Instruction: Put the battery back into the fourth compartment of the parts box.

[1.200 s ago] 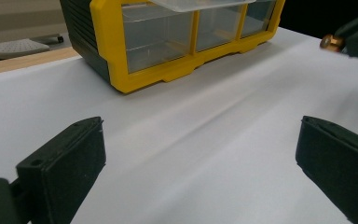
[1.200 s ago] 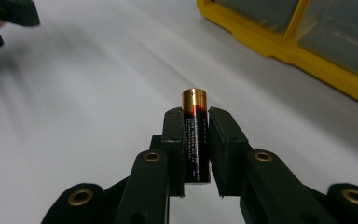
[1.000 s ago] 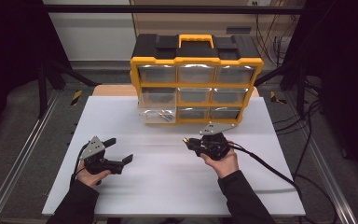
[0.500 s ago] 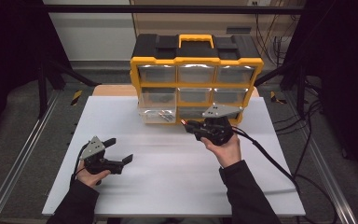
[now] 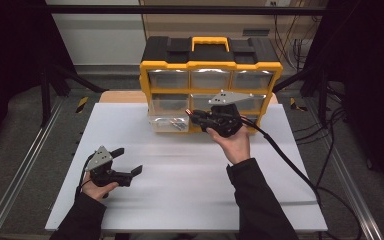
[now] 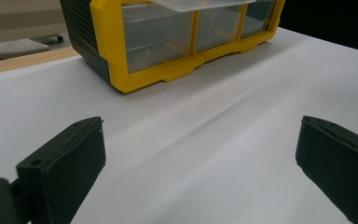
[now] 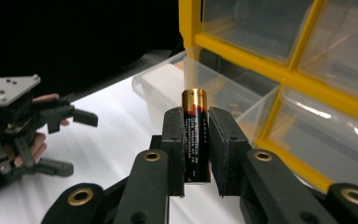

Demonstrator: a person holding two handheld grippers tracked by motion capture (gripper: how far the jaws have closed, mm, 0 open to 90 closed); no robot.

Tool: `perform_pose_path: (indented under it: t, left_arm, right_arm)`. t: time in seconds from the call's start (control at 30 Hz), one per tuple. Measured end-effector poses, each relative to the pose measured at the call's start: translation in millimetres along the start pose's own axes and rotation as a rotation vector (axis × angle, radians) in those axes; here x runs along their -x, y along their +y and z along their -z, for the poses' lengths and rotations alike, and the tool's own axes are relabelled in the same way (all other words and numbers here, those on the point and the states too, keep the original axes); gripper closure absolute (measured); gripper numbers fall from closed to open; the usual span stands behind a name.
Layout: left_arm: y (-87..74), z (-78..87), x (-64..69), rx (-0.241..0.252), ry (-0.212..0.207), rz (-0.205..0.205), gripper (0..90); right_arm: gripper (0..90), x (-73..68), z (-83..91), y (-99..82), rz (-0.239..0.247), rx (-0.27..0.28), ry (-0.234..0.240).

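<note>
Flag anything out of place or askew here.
One drawer at the organizer's bottom left sticks out, pulled open, while the others sit flush. Otherwise nothing looks odd: the right gripper holds a battery upright before it.

Left claw (image 5: 128, 161): low, jaws spread wide, nothing between them.
Right claw (image 5: 194, 116): raised, pointing left, jaws clamped together.

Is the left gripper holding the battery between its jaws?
No, the left gripper stands open over the bare white table, while the battery is clamped upright in the right gripper.
</note>
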State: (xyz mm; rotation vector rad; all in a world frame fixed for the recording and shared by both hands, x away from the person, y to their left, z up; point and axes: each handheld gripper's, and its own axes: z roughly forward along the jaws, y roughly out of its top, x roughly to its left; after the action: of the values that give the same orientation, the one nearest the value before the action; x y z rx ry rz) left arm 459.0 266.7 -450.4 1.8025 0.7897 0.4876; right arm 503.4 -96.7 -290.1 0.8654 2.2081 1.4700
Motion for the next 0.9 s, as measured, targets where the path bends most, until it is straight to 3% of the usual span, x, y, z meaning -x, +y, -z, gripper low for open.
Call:
perform_pose_path:
  t: [0.47, 0.9]
  left_arm:
    - [-0.1, -0.3, 0.1, 0.000, -0.002, 0.000, 1.1]
    - [-0.2, -0.1, -0.2, 0.000, -0.003, 0.001, 1.1]
  right_arm:
    - [77.2, 2.7, -35.1, 24.3, 0.009, -0.025, -0.020]
    - [77.2, 10.8, -65.7, 19.6, -0.004, -0.072, -0.054]
